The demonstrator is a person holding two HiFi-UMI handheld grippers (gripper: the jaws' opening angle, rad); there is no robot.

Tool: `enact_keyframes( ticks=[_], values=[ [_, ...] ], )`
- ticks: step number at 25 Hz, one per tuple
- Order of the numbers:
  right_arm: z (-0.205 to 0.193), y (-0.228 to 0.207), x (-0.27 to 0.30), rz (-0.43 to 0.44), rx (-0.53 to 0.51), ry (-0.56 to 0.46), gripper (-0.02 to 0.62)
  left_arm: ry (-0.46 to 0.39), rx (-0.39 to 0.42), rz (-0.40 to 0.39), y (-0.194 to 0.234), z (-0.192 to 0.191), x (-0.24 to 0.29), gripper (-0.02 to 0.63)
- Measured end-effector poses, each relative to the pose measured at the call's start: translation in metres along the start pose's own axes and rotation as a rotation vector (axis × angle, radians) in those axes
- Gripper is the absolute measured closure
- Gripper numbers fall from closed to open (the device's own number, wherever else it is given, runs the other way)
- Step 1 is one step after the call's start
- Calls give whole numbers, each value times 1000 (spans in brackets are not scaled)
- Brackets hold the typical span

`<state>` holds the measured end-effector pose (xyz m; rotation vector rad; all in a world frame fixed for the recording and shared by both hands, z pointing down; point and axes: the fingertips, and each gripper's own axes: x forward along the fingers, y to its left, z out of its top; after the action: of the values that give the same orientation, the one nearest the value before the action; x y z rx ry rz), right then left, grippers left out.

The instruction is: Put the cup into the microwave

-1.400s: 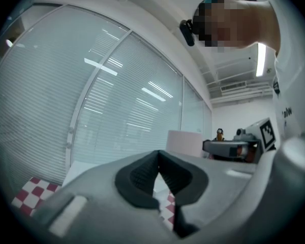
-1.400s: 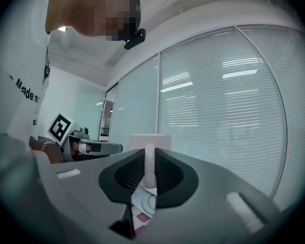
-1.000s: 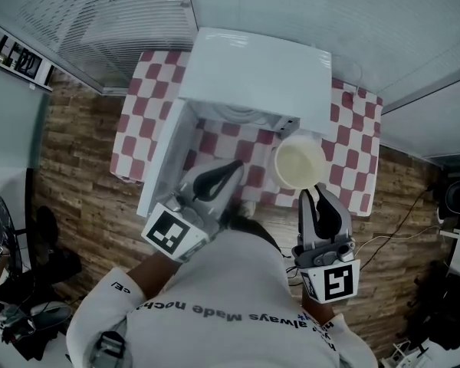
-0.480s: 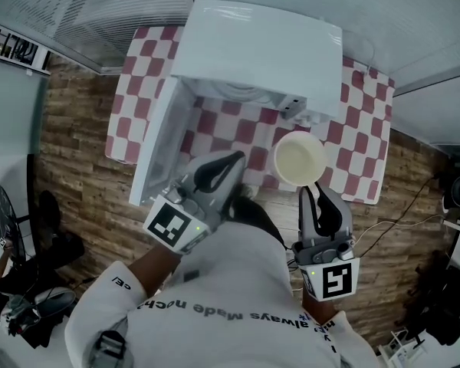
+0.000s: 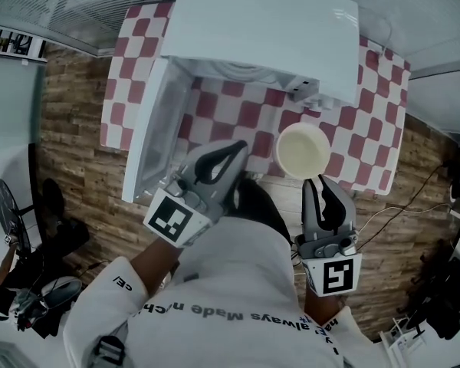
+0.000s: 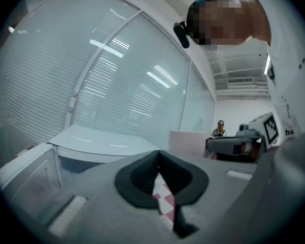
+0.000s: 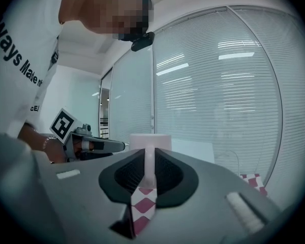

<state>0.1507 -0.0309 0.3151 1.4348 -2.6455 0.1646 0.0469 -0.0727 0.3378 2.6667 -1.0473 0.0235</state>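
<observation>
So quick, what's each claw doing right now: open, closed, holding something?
Left claw: closed, nothing in it.
Right claw: closed on the handle of the cup.

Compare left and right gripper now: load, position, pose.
Load: the right gripper is shut on the cup, by its handle; the left gripper is shut on nothing.
Position: the left gripper sits by the open microwave door; the right gripper has the cup at the checkered tablecloth, in front of the microwave.
Pose: the left gripper angles toward the cup; the right gripper points straight ahead.
Shared: same grey build, jaws together.
</observation>
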Motion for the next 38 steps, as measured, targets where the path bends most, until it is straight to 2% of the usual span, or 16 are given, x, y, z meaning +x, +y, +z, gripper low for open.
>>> enact_keyframes(
  ticks=[8,18,25,31,38],
  values=[
    [-36,-11,30,-14,16,23,554,29,-39,4,24,-35,21,603],
    [-85,-14,71,-1,17,60,554,26,-48,54,73,-71,34,603],
    [-117,-15,107,3,6,75,554,28,-29,77,102,-94,38,603],
    [-139,-14,134,12,0,78,554,36,4,137,139,-111,41,603],
    [-161,-13,160,27,-17,95,554,34,0,166,168,-125,41,603]
  ],
)
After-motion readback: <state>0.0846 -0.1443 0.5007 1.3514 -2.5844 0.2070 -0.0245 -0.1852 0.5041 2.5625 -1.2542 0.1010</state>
